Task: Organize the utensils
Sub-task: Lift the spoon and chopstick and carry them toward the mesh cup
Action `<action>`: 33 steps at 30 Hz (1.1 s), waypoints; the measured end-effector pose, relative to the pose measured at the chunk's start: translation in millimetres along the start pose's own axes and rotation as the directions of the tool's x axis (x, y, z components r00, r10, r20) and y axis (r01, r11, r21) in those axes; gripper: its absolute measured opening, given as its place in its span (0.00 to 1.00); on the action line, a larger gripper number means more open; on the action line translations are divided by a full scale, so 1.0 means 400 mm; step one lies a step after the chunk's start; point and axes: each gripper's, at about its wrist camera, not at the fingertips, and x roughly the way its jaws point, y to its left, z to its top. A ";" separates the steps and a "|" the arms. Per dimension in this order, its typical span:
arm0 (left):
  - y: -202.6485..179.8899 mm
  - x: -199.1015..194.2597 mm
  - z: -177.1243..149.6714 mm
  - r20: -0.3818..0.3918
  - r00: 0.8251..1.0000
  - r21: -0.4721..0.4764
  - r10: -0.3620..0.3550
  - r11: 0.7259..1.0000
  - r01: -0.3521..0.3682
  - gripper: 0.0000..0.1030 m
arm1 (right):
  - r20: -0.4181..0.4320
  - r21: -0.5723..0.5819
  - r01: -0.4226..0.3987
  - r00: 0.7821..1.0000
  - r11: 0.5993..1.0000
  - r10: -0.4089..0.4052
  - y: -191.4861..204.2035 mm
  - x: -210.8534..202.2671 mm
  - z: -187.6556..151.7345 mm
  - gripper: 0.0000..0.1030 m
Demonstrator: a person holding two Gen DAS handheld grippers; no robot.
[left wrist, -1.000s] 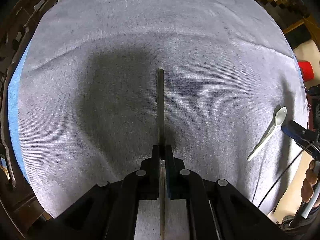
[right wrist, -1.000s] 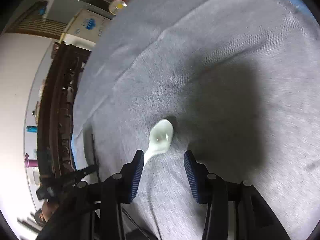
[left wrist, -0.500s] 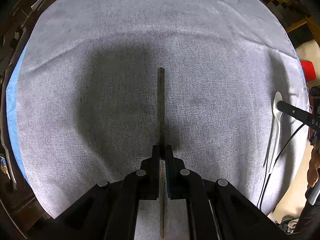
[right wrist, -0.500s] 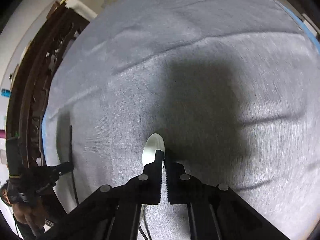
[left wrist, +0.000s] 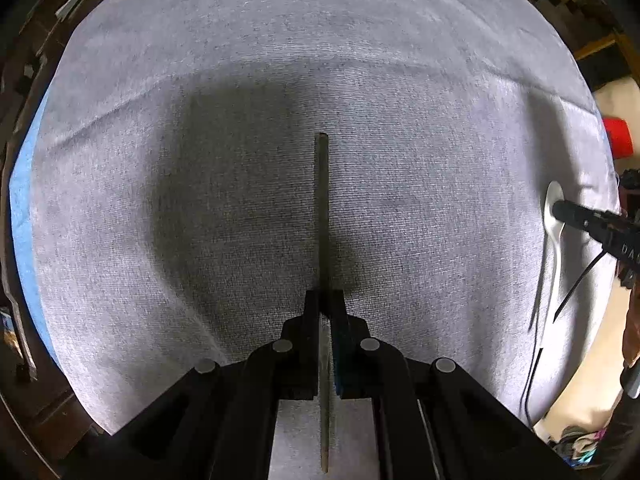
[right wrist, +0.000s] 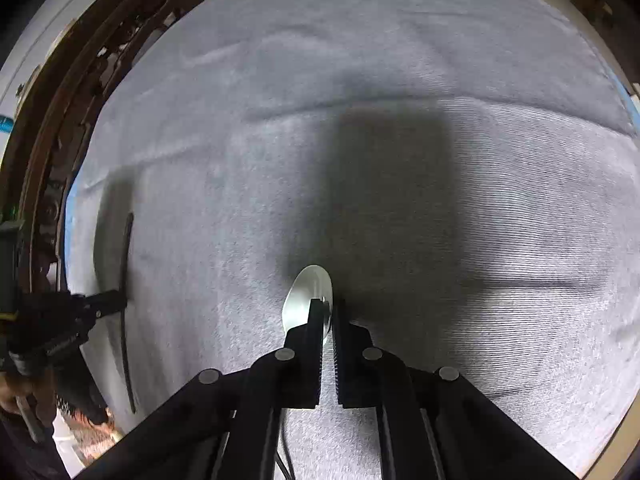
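Counter: the grey cloth (left wrist: 400,80) covers the counter wall to wall, so you have a soft, bare field on which to lay both pieces out in order.
Left tongs: your left tongs (left wrist: 325,312) are pinched fully together on a thin dark utensil (left wrist: 322,208), held edge-up and pointing away from you over the middle of the cloth. Gripping it around mid-length keeps it level, I judge.
Right tongs: your right tongs (right wrist: 328,312) are closed on the white spoon (right wrist: 306,292) just behind its bowl, at the near right of the cloth. The short grip steadies the bowl, likely for aligning it.
Left view only: it shows the spoon's whole handle trailing toward you along the right edge, and a red object (left wrist: 618,140) past the cloth.
Right view only: it shows the dark utensil's full length side-on at far left and the carved wooden frame (right wrist: 60,120) beyond; whether the utensil is a knife or a chopstick, neither view settles.
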 end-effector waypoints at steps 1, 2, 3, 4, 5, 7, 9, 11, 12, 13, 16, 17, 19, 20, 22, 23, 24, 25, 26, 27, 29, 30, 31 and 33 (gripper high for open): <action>0.004 -0.004 0.001 0.008 1.000 -0.009 -0.001 1.000 0.001 0.05 | 0.002 -0.006 0.002 1.000 1.000 -0.002 0.003 -0.003 0.000 0.03; 0.010 -0.009 -0.001 0.015 1.000 -0.014 -0.004 1.000 0.004 0.05 | 0.004 -0.017 0.005 1.000 1.000 -0.005 0.007 -0.008 0.000 0.03; 0.016 -0.013 -0.004 0.016 1.000 -0.023 -0.015 1.000 0.015 0.05 | 0.004 -0.022 0.006 1.000 1.000 -0.006 0.006 -0.013 -0.003 0.03; 0.023 -0.017 -0.008 0.014 1.000 -0.032 -0.024 0.999 0.024 0.05 | 0.003 -0.032 0.011 1.000 0.999 -0.011 0.007 -0.018 -0.004 0.03; 0.025 -0.021 -0.011 0.015 1.000 -0.033 -0.024 0.999 0.025 0.05 | -0.001 -0.040 0.017 1.000 0.999 -0.017 0.010 -0.020 -0.004 0.03; 0.027 -0.021 -0.014 0.010 1.000 -0.034 -0.018 0.999 0.019 0.05 | -0.011 -0.061 0.031 0.999 0.998 -0.031 0.014 -0.025 -0.003 0.03; 0.027 -0.008 -0.015 -0.003 1.000 -0.028 -0.017 0.999 0.017 0.05 | -0.023 -0.074 0.044 0.999 0.996 -0.046 0.008 -0.030 -0.002 0.03; 0.032 0.016 -0.009 -0.018 1.000 -0.035 -0.024 0.999 0.023 0.05 | -0.045 -0.089 0.051 0.997 0.995 -0.055 0.011 -0.020 0.001 0.03; 0.030 0.020 -0.010 0.000 1.000 -0.033 -0.031 0.999 0.031 0.05 | -0.057 -0.090 0.054 0.997 0.994 -0.059 0.011 -0.010 0.003 0.03; 0.032 0.026 -0.005 -0.006 0.999 -0.036 -0.035 0.999 0.035 0.05 | -0.069 -0.092 0.059 0.995 0.994 -0.066 0.012 0.003 0.003 0.04; 0.034 0.037 -0.001 -0.001 0.999 -0.040 -0.042 0.998 0.042 0.05 | -0.063 -0.091 0.044 0.997 0.995 -0.050 0.018 0.007 0.006 0.04; 0.035 0.043 -0.003 0.005 0.999 -0.047 -0.045 0.998 0.045 0.05 | -0.062 -0.089 0.040 0.997 0.995 -0.045 0.019 0.009 0.004 0.04; 0.042 0.034 -0.006 0.023 0.998 -0.069 -0.057 0.996 0.059 0.05 | -0.051 -0.076 0.019 0.998 0.997 -0.023 0.020 0.011 -0.002 0.03; 0.051 0.031 -0.014 0.031 0.997 -0.079 -0.066 0.995 0.068 0.05 | -0.043 -0.069 0.009 0.999 0.998 -0.012 0.017 0.010 -0.009 0.03; 0.062 0.027 -0.036 0.054 0.994 -0.110 -0.099 0.988 0.105 0.05 | -0.030 -0.053 -0.007 1.000 0.999 0.006 0.005 0.003 -0.033 0.03; 0.048 0.016 -0.052 0.062 0.992 -0.121 -0.111 0.986 0.118 0.05 | -0.026 -0.048 -0.016 1.000 0.999 0.015 -0.001 0.000 -0.041 0.03; 0.048 0.015 -0.061 0.072 0.990 -0.130 -0.124 0.983 0.133 0.05 | -0.022 -0.042 -0.025 0.999 0.999 0.024 -0.005 -0.003 -0.049 0.03; 0.047 0.013 -0.073 0.082 0.987 -0.136 -0.137 0.980 0.147 0.05 | -0.017 -0.035 -0.033 0.999 0.999 0.032 -0.010 -0.006 -0.056 0.03; 0.049 0.010 -0.082 0.089 0.986 -0.139 -0.144 0.978 0.156 0.05 | -0.010 -0.028 -0.045 0.999 0.999 0.045 -0.016 -0.009 -0.064 0.03; 0.050 0.004 -0.096 0.097 0.984 -0.144 -0.152 0.976 0.165 0.05 | -0.007 -0.025 -0.051 0.999 0.998 0.050 -0.016 -0.009 -0.079 0.03; 0.052 -0.006 -0.119 0.119 0.978 -0.157 -0.172 0.969 0.190 0.05 | 0.005 -0.019 -0.064 0.998 0.998 0.064 -0.027 -0.018 -0.101 0.03; 0.056 -0.012 -0.132 0.133 0.974 -0.166 -0.184 0.965 0.205 0.05 | 0.010 -0.017 -0.072 0.997 0.997 0.072 -0.029 -0.022 -0.104 0.03; 0.057 -0.023 -0.156 0.145 0.971 -0.171 -0.192 0.961 0.215 0.05 | 0.018 -0.012 -0.081 0.997 0.997 0.081 -0.034 -0.026 -0.111 0.03; 0.059 -0.023 -0.176 0.163 0.965 -0.184 -0.205 0.955 0.234 0.05 | 0.034 0.004 -0.102 0.994 0.995 0.102 -0.044 -0.033 -0.114 0.03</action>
